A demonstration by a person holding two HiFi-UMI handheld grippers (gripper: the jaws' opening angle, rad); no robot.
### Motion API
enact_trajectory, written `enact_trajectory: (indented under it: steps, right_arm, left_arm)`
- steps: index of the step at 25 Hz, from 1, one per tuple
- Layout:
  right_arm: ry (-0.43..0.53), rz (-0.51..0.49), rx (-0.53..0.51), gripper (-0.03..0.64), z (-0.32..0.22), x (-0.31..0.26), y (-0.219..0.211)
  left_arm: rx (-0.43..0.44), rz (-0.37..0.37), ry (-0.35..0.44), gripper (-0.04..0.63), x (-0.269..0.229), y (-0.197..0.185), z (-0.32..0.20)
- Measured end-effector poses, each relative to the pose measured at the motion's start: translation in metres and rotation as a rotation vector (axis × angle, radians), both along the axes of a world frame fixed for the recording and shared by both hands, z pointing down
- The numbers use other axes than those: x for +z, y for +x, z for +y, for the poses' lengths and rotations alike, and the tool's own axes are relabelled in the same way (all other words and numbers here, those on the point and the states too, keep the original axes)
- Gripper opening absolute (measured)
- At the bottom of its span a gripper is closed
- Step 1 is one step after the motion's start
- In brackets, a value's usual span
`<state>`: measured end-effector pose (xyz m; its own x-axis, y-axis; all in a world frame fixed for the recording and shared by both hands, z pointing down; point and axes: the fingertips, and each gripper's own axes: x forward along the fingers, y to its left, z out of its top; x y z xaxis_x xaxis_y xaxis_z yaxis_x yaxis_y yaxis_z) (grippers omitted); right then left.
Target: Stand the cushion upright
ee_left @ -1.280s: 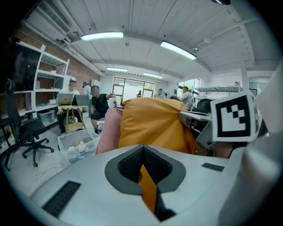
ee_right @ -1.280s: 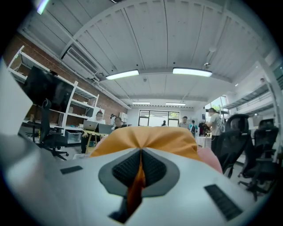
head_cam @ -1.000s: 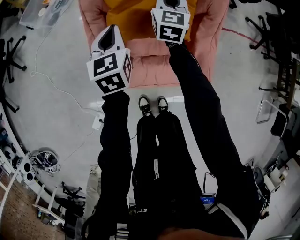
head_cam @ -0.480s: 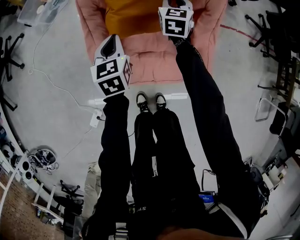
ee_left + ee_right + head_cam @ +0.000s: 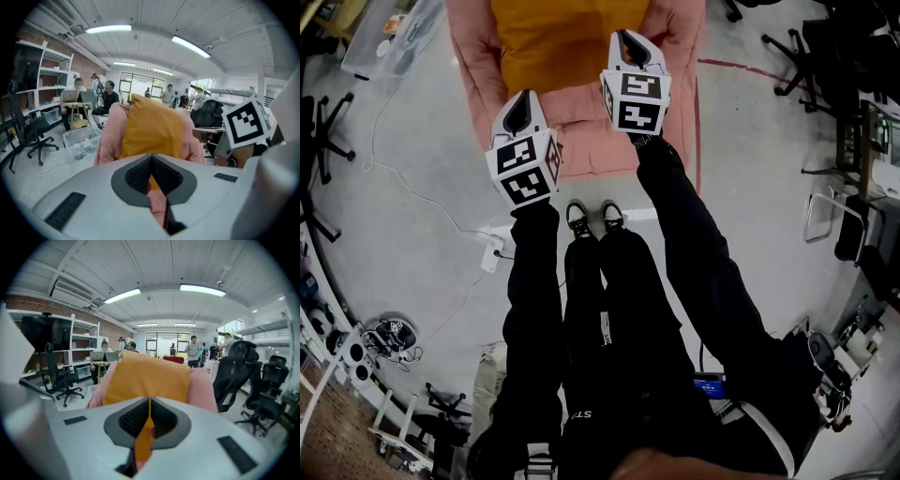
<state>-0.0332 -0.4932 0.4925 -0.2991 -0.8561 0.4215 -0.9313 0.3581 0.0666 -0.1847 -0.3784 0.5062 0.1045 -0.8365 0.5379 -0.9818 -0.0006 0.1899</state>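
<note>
An orange cushion (image 5: 562, 37) stands upright against the back of a pink armchair (image 5: 581, 131). Both gripper views show the cushion (image 5: 152, 126) (image 5: 145, 378) a little way ahead, with the pink chair arms (image 5: 110, 136) (image 5: 204, 385) around it. My left gripper (image 5: 525, 94) hovers over the seat's front left, and its pads (image 5: 151, 157) meet with nothing held. My right gripper (image 5: 623, 37) is by the cushion's lower right corner. Its jaws (image 5: 150, 399) are closing, almost together, with nothing between them. Orange and pink show only through the slit behind the pads.
A clear plastic bin (image 5: 389, 28) (image 5: 82, 138) sits on the floor left of the chair. A cable (image 5: 412, 192) runs to a power strip (image 5: 492, 251). Office chairs (image 5: 319, 122) (image 5: 243, 376) stand on both sides. People (image 5: 110, 96) sit at desks behind. My shoes (image 5: 591, 216) are at the seat's front.
Both grippers have drawn back from the cushion toward the seat's front. The right gripper has come off the cushion, which stays upright.
</note>
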Motion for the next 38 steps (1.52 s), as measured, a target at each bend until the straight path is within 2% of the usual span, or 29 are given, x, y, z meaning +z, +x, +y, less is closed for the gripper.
enact_trajectory:
  steps: [6, 10, 15, 27, 34, 38]
  right_arm:
    - [-0.032, -0.104, -0.025, 0.014, 0.079, -0.096, 0.015]
    - [-0.055, -0.123, -0.048, 0.014, 0.132, -0.151, 0.03]
    - [-0.033, -0.157, -0.063, 0.014, 0.183, -0.214, 0.039]
    - [0.161, -0.213, -0.099, 0.014, 0.217, -0.347, 0.043]
    - [0.216, -0.229, -0.13, 0.014, 0.236, -0.384, 0.042]
    - [0.241, -0.237, -0.143, 0.014, 0.245, -0.391, 0.041]
  left_arm:
    - [-0.003, 0.044, 0.035, 0.0, -0.085, 0.018, 0.033]
    - [-0.006, 0.082, 0.066, -0.001, -0.142, 0.03, 0.064]
    - [0.038, 0.078, 0.119, -0.002, -0.209, 0.05, 0.092]
    - [0.107, 0.041, 0.342, -0.002, -0.351, 0.08, 0.11]
    - [0.146, 0.013, 0.388, -0.002, -0.389, 0.099, 0.126]
    - [0.157, 0.002, 0.406, -0.002, -0.394, 0.107, 0.134]
